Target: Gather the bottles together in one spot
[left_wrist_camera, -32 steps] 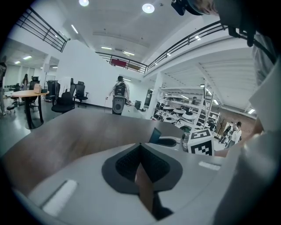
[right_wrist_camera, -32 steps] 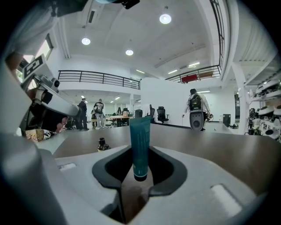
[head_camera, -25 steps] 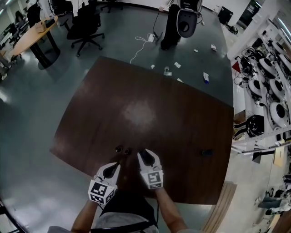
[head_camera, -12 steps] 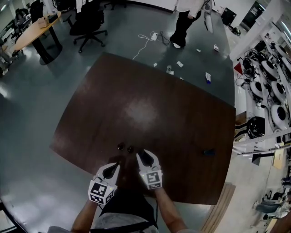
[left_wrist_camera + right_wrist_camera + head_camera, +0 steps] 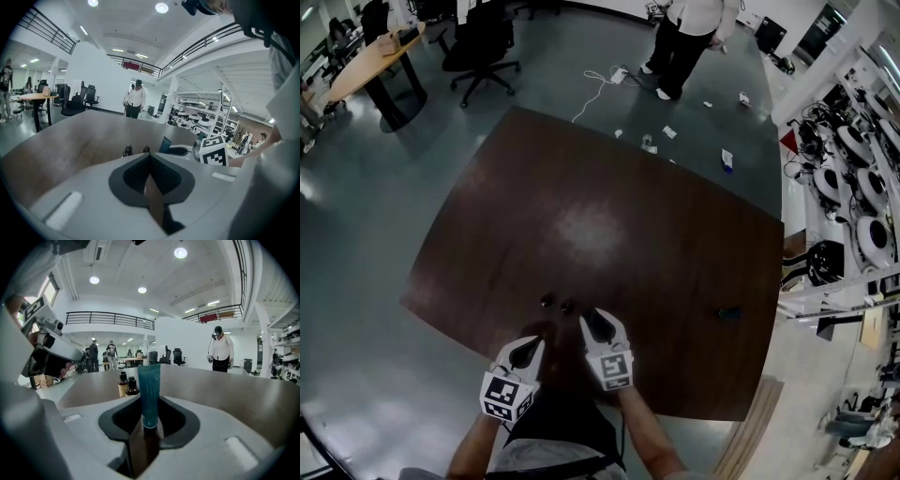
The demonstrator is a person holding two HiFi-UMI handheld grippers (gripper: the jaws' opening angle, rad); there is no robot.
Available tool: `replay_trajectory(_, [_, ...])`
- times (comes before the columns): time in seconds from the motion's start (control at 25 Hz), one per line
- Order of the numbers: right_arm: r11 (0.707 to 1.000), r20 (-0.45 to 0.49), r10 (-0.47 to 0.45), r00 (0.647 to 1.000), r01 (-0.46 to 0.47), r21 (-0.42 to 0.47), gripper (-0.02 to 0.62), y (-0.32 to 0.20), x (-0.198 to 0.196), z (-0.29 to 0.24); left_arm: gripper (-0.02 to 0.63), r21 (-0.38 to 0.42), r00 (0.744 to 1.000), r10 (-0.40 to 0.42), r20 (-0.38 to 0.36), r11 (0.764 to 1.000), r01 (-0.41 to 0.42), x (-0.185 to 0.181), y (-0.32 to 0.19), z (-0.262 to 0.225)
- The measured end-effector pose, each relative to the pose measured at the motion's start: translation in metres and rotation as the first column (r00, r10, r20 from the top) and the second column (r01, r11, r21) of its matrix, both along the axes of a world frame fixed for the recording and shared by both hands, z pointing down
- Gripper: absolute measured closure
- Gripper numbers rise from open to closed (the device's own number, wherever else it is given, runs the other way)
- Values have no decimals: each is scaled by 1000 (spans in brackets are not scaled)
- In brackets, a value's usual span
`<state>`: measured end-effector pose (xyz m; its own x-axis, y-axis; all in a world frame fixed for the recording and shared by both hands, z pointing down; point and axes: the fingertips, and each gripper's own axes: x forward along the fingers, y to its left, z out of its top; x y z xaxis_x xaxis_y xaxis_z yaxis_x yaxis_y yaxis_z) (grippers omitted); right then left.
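Note:
Two small amber bottles [image 5: 547, 301] [image 5: 567, 306] stand side by side near the front of the brown table [image 5: 609, 225]. In the right gripper view those bottles [image 5: 123, 382] [image 5: 132, 387] stand just beyond my jaws, a little to the left. My right gripper [image 5: 597, 320] is shut on a teal tube [image 5: 149, 392], which it holds upright just right of the pair. My left gripper [image 5: 532, 346] hovers at the table's front edge, shut and empty. In the left gripper view the bottles [image 5: 127, 150] [image 5: 146, 149] are ahead and the teal tube [image 5: 165, 144] is to their right.
A small dark object [image 5: 728, 313] lies on the table's right side. A person [image 5: 692, 37] stands on the floor past the far edge, among cables and paper scraps. Office chairs [image 5: 483, 52] and a desk [image 5: 370, 70] are at the back left, shelving [image 5: 853, 187] along the right.
Both grippers and the two bottles keep their places. The person beyond the table's far edge has stepped a little to the right.

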<state>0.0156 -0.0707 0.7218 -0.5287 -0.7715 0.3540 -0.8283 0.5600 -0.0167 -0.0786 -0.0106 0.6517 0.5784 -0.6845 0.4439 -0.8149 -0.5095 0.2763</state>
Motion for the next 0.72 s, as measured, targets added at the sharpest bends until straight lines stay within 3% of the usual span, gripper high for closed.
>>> replay_trajectory(0.28, [1000,8,5,1000,-5,-8,478,0,0,2,606,-1,1000,-4,-1,1000,4,0,0,-1])
replay_trajectory(0.36, [1000,15,9,1000,-9,-24,402,2,0,3,606,-1,1000,-7,-3,1000,7,0,1,0])
replay_trajectory(0.56, [1000,27,20,999,-20,-14,324,2,0,4,605,2,1000,-7,-3,1000,7,-1,1,0])
replay_trajectory(0.72, [1000,22,28,999,-28,1,314,6,1,0,606,7,1000,-3,-3,1000,3,0,1,-2])
